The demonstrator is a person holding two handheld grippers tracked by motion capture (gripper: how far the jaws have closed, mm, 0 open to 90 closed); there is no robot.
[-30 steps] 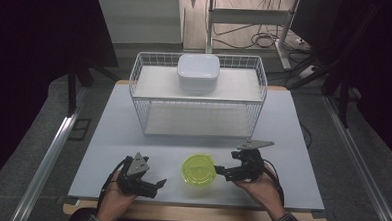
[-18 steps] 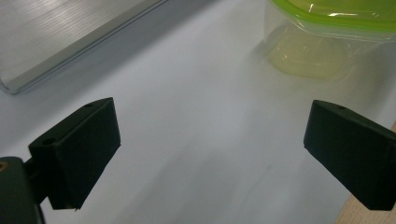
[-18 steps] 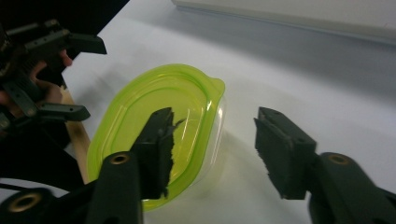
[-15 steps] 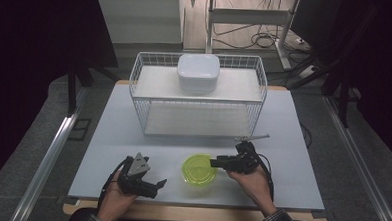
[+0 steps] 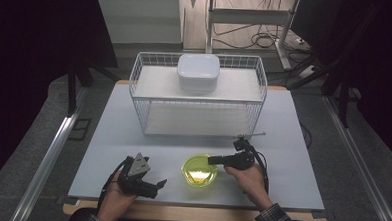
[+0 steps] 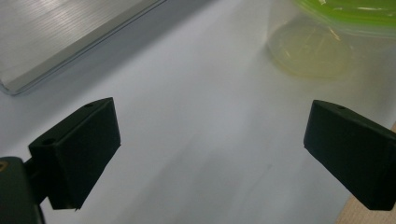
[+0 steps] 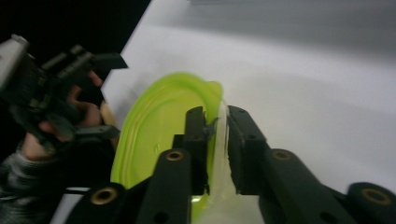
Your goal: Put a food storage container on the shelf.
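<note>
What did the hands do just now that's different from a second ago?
The right gripper moved in to the green container and its jaws have just been closing over the rim, which now sits between them. The left gripper stayed put, jaws open. The container, the wire basket and the white box on it haven't moved.

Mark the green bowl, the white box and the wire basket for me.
Green bowl (image 5: pixel 199 171): high view, on its inner bottom.
White box (image 5: pixel 198 72): high view, on the middle of its lid.
Wire basket (image 5: pixel 197 103): high view, on its front top rim.
</note>
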